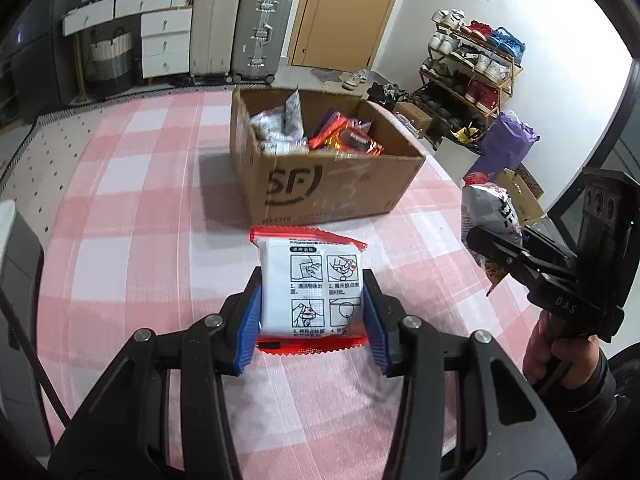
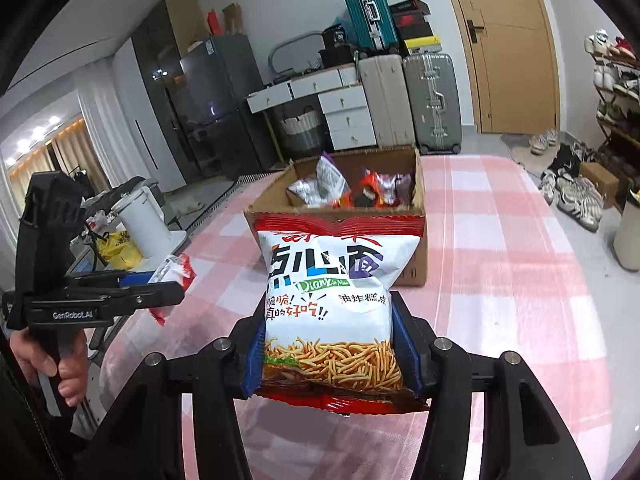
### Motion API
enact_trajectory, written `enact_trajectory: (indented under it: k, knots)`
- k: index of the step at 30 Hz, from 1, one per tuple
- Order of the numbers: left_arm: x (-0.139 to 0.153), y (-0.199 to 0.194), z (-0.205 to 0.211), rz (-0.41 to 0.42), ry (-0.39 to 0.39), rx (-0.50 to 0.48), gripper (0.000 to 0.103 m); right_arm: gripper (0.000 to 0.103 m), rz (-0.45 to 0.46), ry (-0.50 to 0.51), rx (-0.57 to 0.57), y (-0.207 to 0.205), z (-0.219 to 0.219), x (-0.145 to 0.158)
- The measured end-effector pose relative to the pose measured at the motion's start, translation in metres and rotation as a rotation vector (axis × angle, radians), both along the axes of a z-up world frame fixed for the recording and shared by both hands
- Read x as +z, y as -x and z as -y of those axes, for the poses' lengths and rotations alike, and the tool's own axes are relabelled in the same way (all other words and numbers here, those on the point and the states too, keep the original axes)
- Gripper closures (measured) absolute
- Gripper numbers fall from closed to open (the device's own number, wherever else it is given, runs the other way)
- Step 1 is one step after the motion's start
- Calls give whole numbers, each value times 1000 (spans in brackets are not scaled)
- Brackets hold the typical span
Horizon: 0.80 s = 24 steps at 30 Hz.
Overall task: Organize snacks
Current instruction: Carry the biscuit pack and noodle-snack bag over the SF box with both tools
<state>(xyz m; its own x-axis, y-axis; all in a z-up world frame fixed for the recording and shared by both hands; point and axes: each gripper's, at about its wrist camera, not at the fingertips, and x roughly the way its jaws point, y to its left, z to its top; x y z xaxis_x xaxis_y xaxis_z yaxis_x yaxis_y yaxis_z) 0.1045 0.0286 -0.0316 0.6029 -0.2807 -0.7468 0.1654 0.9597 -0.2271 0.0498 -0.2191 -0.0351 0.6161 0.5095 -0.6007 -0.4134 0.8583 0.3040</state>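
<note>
Snacks sit clamped in both grippers: the left gripper [image 1: 312, 312] squeezes a small white packet [image 1: 310, 288], the right gripper [image 2: 330, 344] a noodle-snack bag [image 2: 328, 300]. Both hang above the checked cloth [image 1: 140, 208], long axes pointing toward the cardboard box [image 1: 320, 184]. The puffy bag could slip from its 2 pads or catch the box rim.

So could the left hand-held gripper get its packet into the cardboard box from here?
Probably yes: the left hand-held gripper grips the white packet, the cardboard box ahead is open-topped, and nothing stands between.
</note>
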Motion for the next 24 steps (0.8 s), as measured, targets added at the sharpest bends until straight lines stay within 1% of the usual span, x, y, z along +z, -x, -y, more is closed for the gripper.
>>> enact_trajectory:
  k: [7, 8, 10, 13, 16, 24]
  knots:
    - [25, -25, 4, 30, 6, -16, 61, 49, 35, -16, -5, -11, 6, 22]
    - [27, -30, 4, 30, 15, -15, 61, 49, 38, -17, -6, -13, 6, 24]
    - [30, -40, -1, 20, 69, -6, 61, 49, 46, -19, -10, -19, 7, 30]
    - [33, -53, -6, 11, 95, 19, 61, 49, 59, -14, -6, -29, 6, 39]
    - [39, -64, -9, 24, 89, 28, 61, 49, 75, -5, 6, -40, 2, 50]
    - [54, -95, -4, 48, 72, 9, 61, 49, 108, 5, 32, -73, -14, 80]
